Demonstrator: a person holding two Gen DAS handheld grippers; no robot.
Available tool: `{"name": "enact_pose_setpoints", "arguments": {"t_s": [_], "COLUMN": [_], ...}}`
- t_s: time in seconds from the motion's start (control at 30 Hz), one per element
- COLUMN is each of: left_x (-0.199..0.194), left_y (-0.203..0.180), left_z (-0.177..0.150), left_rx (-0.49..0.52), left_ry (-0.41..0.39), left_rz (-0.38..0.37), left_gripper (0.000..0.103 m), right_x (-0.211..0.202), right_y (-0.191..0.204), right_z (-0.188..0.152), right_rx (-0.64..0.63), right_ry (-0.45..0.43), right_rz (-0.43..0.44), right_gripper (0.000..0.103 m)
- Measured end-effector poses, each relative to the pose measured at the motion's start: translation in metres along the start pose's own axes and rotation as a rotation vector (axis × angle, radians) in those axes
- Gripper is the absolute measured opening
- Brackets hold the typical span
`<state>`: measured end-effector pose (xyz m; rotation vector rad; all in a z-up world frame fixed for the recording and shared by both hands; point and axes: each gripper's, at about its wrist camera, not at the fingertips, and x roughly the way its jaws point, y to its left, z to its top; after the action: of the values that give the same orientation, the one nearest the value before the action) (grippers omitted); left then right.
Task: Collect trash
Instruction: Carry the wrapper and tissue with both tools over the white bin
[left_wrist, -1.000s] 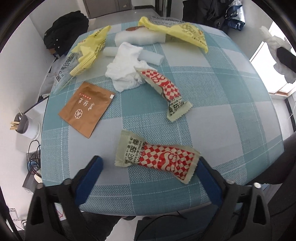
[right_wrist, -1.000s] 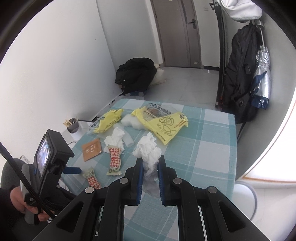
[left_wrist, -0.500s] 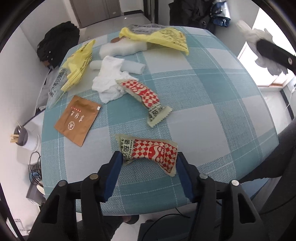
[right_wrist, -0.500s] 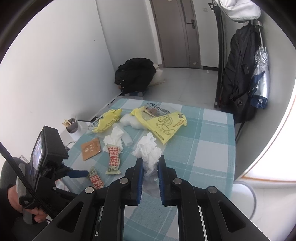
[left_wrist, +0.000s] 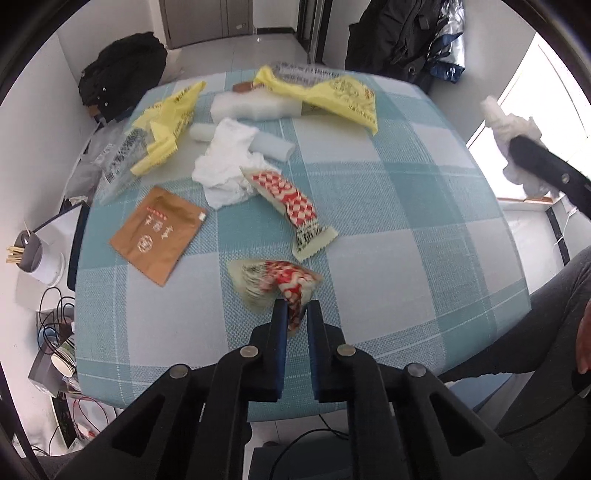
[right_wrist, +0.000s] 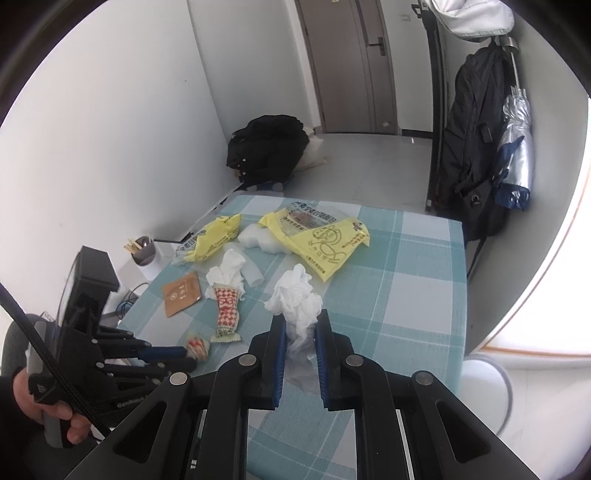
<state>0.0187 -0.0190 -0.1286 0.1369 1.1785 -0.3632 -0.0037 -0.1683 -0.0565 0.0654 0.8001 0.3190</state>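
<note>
A red-checked snack wrapper is crumpled and lifted off the checked tablecloth; my left gripper is closing tight on its right end, pads pressing it. The right wrist view shows the same grip at lower left. A crumpled white tissue stands up from my right gripper, which is shut on it above the table's right side. On the cloth lie a second red-checked wrapper, a white tissue, a brown sachet, two yellow bags and foam pieces.
A cup of sticks and cables sit left of the table. A black bag lies on the floor behind. A backpack and umbrella hang at the right. A person's leg is by the table's right edge.
My left gripper's jaws closed from wide open onto the near red-checked wrapper, which crumpled and lifted. The right gripper kept still with its tissue.
</note>
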Motion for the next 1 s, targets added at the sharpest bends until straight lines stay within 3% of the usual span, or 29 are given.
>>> {"name": "enact_pose_setpoints", "arguments": {"t_s": [0.2, 0.53, 1.0], "left_x": [-0.002, -0.03, -0.055], "left_y": [0.002, 0.004, 0.002], "left_z": [0.002, 0.01, 0.025], "left_rx": [-0.022, -0.024, -0.058], "left_ry": [-0.021, -0.129, -0.195], "left_rz": [-0.02, -0.045, -0.117], "left_gripper": [0.005, 0.005, 0.004], "right_x": [0.002, 0.003, -0.006], "right_y": [0.0, -0.003, -0.004], "right_z": [-0.003, -0.003, 0.0], "right_rx": [-0.001, 0.011, 0.033], "right_ry": [0.011, 0.014, -0.007], "right_rz": [-0.004, -0.011, -0.009], "right_gripper": [0.014, 0.014, 0.014]}}
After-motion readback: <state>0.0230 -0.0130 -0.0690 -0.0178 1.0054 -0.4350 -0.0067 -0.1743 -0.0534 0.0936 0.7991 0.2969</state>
